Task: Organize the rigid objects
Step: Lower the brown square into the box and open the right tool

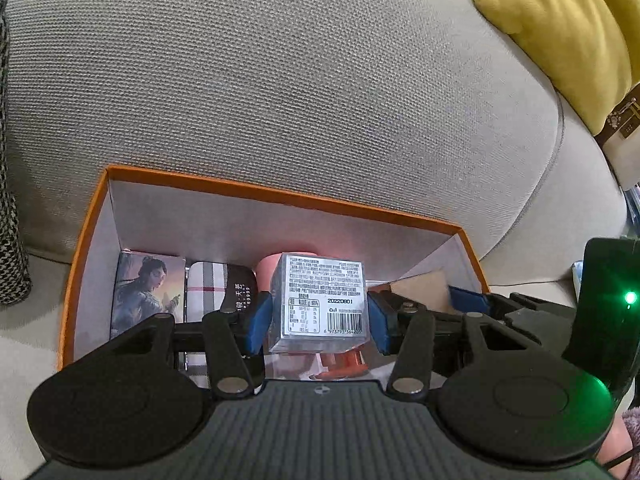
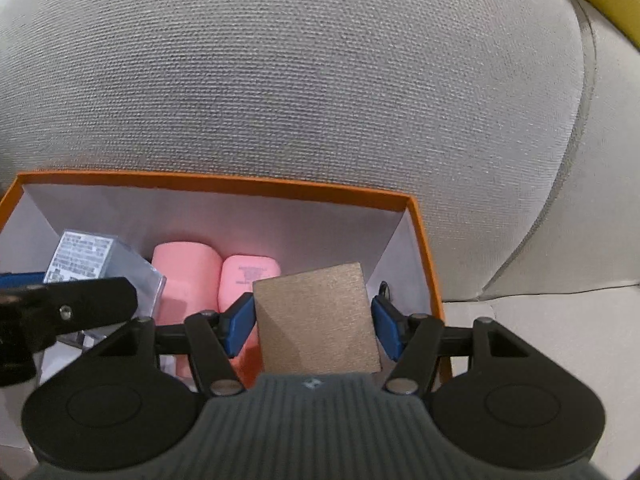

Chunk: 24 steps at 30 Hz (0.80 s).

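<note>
Grey sofa cushions carry an orange box (image 1: 86, 216). Over its middle, the left tool (image 1: 318, 320) pinches a silver carton (image 1: 320, 300); near its right wall, the right tool (image 2: 312, 326) pinches a brown block (image 2: 316, 320). Side by side, the tools could collide, jarring either load loose.

orange box (image 1: 288, 196): matt card, white paper-like lining. sofa cushion (image 1: 280, 80) at 12 o'clock: coarse woven grey cloth. yellow pillow (image 1: 560, 28) at 2 o'clock: soft smooth fabric. silver cube (image 1: 320, 300): glossy clear plastic, printed label. tan block (image 2: 316, 320): matt, fine-grained, wood-like. pink rolls (image 2: 188, 276): smooth matt. gripper pads (image 1: 256, 320): blue, rubbery matt.
</note>
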Motion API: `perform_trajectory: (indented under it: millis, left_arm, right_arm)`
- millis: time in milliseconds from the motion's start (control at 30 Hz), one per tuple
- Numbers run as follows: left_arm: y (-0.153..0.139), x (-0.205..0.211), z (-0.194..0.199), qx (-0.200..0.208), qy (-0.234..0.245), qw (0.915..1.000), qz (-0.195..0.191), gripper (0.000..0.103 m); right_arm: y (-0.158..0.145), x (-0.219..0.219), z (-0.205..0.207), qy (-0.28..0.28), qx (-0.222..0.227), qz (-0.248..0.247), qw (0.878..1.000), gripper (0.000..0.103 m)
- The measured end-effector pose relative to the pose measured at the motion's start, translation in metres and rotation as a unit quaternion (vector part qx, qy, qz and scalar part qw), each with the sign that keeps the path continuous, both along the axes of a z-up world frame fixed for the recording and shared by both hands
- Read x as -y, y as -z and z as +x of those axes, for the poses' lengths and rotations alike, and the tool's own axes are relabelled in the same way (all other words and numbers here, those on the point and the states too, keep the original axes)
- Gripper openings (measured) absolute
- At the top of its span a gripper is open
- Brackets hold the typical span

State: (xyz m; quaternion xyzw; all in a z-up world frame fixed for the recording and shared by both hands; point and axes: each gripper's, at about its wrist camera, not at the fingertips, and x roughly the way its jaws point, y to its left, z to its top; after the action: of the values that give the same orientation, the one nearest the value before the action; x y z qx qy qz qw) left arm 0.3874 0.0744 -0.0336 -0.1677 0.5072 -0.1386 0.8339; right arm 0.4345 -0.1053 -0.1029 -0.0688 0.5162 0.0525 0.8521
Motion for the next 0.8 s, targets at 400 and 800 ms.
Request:
perform_trajectory:
  millis: [400, 800]
  left_arm:
    - [0.001, 0.011, -0.007, -0.006, 0.020, 0.9998, 0.001, 0.057]
    - [0.004, 0.014, -0.018, -0.012, 0.034, 0.9993, 0.013, 0.057]
  right_arm:
    - [-0.020, 0.027, -0.016, -0.078, -0.010, 0.015, 0.997, 0.052]
    - [-0.020, 0.029, -0.030, -0.133, -0.023, 0.023, 0.991, 0.018]
